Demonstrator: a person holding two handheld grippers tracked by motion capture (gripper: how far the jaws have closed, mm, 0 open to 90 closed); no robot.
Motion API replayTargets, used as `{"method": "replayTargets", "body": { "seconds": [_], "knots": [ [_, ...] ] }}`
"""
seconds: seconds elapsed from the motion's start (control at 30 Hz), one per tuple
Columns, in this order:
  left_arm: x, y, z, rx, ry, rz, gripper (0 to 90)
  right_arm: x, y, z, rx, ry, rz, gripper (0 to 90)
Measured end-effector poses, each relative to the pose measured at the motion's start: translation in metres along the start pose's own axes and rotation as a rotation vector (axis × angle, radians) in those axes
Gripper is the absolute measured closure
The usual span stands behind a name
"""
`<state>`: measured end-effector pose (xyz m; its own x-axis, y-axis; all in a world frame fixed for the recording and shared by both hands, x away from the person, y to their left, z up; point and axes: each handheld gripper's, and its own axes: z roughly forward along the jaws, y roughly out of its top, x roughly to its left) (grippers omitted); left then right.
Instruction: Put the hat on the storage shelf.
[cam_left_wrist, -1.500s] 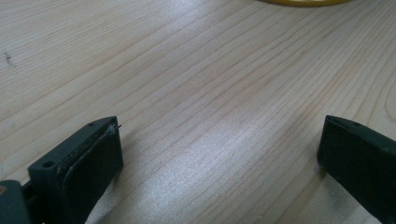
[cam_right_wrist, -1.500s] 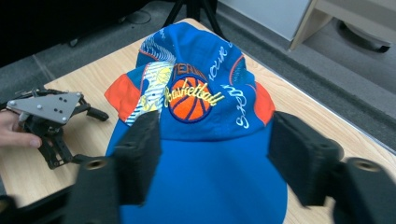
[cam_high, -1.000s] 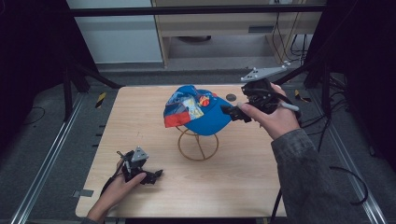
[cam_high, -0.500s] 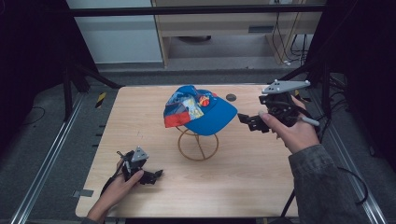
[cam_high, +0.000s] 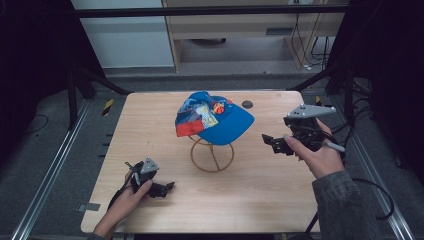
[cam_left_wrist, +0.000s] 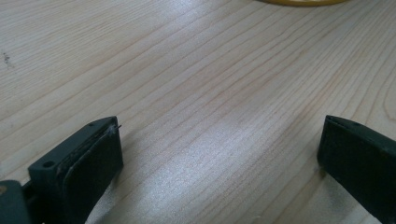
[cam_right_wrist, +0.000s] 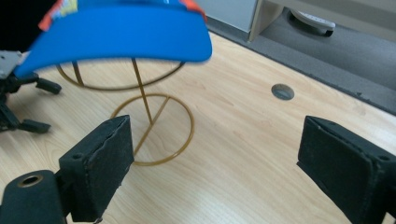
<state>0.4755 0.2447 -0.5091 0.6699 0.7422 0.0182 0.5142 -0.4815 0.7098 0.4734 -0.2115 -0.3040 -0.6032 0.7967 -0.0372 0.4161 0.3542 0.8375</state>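
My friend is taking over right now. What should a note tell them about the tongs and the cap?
Left tongs: open, empty, resting low on the table near the front left corner.
Right tongs: open, empty, held above the table to the right of the cap.
Blue cap: sits on the gold wire stand mid-table, brim toward the right tongs.
Done: cap is on the stand, nothing gripped.
Left: probably just check the cap sits straight.
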Motion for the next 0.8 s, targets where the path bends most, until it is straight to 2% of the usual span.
{"method": "replayTargets", "body": {
  "seconds": [0.1, 0.13, 0.37, 0.8],
  "knots": [
    [0.0, 0.0, 0.0, -0.001, 0.0, -0.001, 0.0, 0.0, -0.008, 0.004, 0.005, -0.001, -0.003, 10.9],
    [0.0, 0.0, 0.0, 0.002, 0.0, 0.004, 0.0, 0.0, -0.017, 0.009, 0.017, -0.002, -0.006, 10.9],
    [0.0, 0.0, 0.0, 0.003, 0.0, 0.003, 0.0, -0.001, -0.036, 0.019, 0.04, -0.003, -0.012, 10.9],
    [0.0, 0.0, 0.0, 0.002, 0.0, 0.003, 0.0, -0.005, -0.062, 0.023, 0.056, -0.016, 0.004, 9.9]
  ]
}}
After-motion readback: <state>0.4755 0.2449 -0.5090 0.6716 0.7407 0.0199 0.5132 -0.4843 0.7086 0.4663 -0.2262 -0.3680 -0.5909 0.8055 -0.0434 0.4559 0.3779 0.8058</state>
